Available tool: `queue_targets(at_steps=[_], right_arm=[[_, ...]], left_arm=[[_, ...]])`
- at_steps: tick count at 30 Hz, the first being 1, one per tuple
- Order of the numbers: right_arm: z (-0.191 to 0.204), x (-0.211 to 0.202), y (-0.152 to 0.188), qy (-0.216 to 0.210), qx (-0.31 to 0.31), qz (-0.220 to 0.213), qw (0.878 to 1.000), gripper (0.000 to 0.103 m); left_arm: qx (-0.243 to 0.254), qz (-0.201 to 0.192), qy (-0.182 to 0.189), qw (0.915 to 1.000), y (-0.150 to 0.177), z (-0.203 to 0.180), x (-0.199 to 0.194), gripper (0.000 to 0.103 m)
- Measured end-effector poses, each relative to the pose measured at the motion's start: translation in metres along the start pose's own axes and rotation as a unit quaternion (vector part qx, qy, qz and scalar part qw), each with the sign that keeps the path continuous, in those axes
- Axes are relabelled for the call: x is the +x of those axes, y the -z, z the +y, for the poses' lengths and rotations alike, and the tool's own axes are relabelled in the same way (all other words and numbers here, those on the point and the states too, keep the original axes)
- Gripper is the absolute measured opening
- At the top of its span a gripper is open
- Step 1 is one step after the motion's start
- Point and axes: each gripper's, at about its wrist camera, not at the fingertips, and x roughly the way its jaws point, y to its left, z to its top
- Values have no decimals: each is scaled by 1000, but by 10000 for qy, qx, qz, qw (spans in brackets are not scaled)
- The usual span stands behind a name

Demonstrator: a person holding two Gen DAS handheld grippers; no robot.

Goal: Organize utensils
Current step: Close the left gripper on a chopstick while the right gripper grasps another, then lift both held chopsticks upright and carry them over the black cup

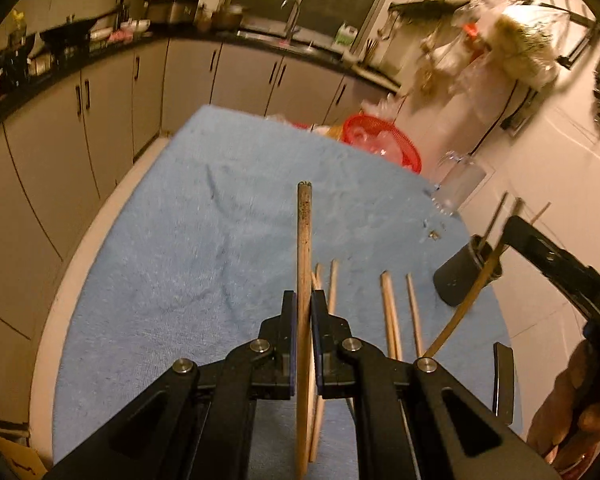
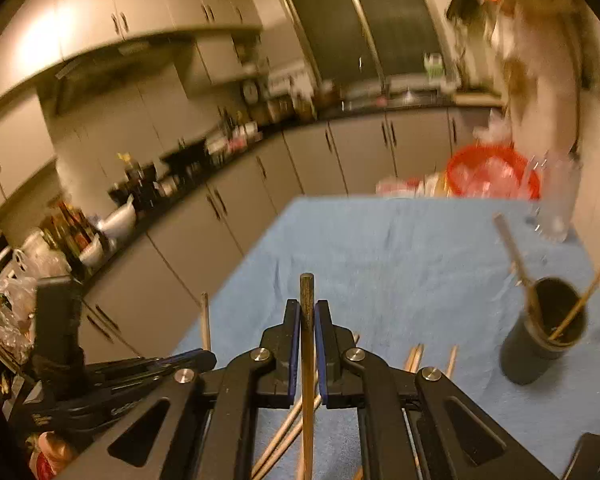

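A blue towel [image 1: 204, 216] covers the counter [image 1: 52, 320], and at its far end sit a red basket [image 1: 384, 140] of clear plastic and a clear glass mug [image 1: 456, 184] just beside it. Beyond them runs a row of grey cabinets [image 1: 188, 76] under a dark, cluttered worktop [image 2: 204, 160], with a sink tap [image 1: 292, 20] below a dark window [image 2: 380, 20].

No legible text or labels.

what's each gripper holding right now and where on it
Each holds one chopstick. Left gripper clamps its chopstick mid-shaft; right gripper grips its chopstick just below the top end.
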Motion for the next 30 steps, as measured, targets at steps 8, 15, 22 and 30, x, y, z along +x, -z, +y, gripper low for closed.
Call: queue_targets(at_steps=[8, 15, 22, 30], right_arm=[[-3, -47, 4, 106, 20, -590, 9982, 8], [-14, -65, 7, 65, 158, -728, 9972, 8], [-19, -73, 8, 80, 195, -802, 9966, 8], [-19, -81, 9, 99, 220, -849, 9961, 8]], left_arm=[[240, -424, -13, 9988, 2, -18, -32, 7], [310, -558, 22, 9980, 3, -26, -51, 7], [392, -632, 33, 9972, 3, -32, -59, 7], [488, -659, 62, 9966, 2, -40, -64, 7]])
